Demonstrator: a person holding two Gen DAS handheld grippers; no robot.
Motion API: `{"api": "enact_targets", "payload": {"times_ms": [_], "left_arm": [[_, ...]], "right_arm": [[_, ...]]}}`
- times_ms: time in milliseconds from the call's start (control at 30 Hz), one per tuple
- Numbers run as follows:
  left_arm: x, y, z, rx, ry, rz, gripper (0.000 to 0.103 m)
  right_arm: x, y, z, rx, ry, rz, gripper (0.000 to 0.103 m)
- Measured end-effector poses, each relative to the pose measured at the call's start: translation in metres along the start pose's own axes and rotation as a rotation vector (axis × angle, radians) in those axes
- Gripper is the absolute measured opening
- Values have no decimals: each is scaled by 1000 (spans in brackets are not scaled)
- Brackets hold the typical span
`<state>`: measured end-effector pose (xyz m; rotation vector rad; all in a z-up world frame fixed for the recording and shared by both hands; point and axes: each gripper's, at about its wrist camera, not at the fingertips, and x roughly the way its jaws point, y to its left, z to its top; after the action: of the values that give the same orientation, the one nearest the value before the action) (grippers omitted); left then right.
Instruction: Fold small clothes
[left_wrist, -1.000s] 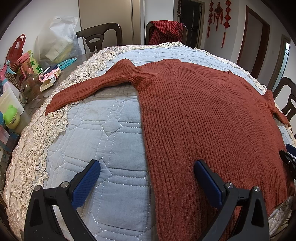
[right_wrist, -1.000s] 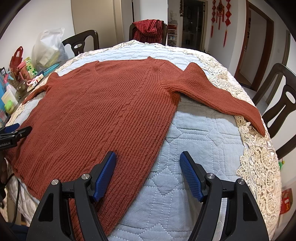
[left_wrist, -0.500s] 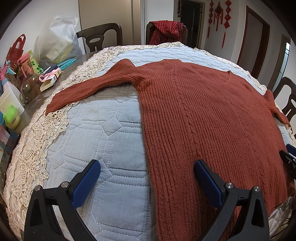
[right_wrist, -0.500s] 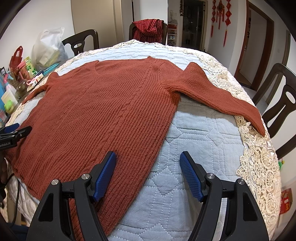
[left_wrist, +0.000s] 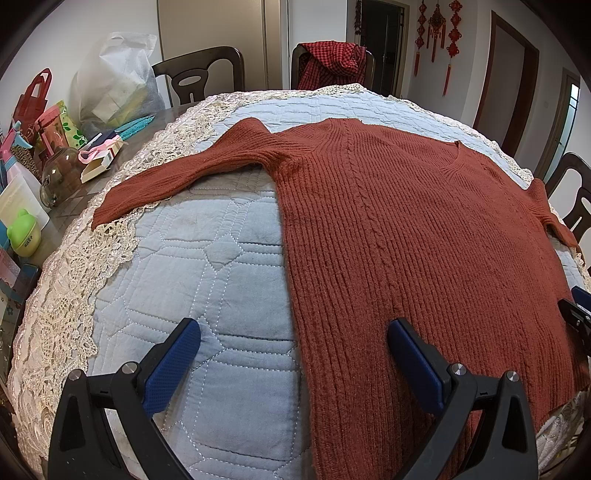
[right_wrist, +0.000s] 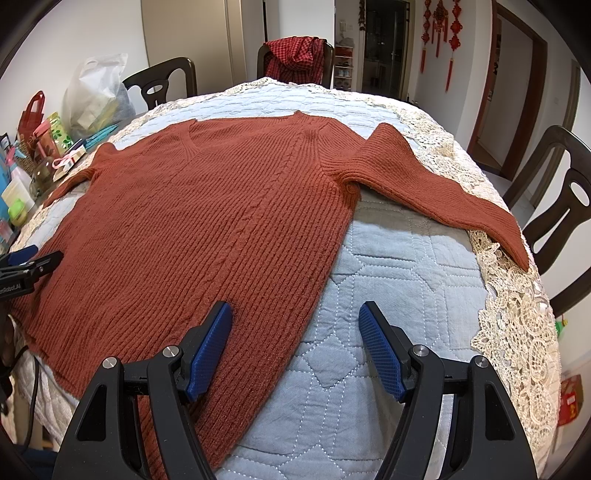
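A rust-red knit sweater (left_wrist: 399, 229) (right_wrist: 207, 221) lies flat and spread out on a light blue quilted cloth (left_wrist: 207, 266) (right_wrist: 399, 280), both sleeves stretched sideways. My left gripper (left_wrist: 293, 343) hovers open over the sweater's left side seam near the hem, nothing between its blue pads. Over the right side seam my right gripper (right_wrist: 295, 328) also stands open and empty. The left sleeve (left_wrist: 177, 177) reaches the lace border; the right sleeve (right_wrist: 443, 192) ends at the table's right edge. Each gripper's tip shows at the edge of the other's view.
Cluttered items stand at the table's left: a white plastic bag (left_wrist: 114, 81), a glass jar (left_wrist: 59, 177), boxes, a green toy (left_wrist: 24, 238). Dark wooden chairs (right_wrist: 565, 206) ring the table; a red checked garment (left_wrist: 332, 62) hangs on the far chair. Lace trim (right_wrist: 517, 325) edges the cloth.
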<state>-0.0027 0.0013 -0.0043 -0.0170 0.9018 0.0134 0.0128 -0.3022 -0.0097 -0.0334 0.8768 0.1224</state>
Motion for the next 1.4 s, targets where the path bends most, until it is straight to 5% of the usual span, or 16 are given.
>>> {"api": "enact_targets", "payload": {"times_ms": [1400], "left_arm": [[-4,-1,4,6,-14,4,102]], "right_arm": [[-4,0,9,23,29,-7,71]]}}
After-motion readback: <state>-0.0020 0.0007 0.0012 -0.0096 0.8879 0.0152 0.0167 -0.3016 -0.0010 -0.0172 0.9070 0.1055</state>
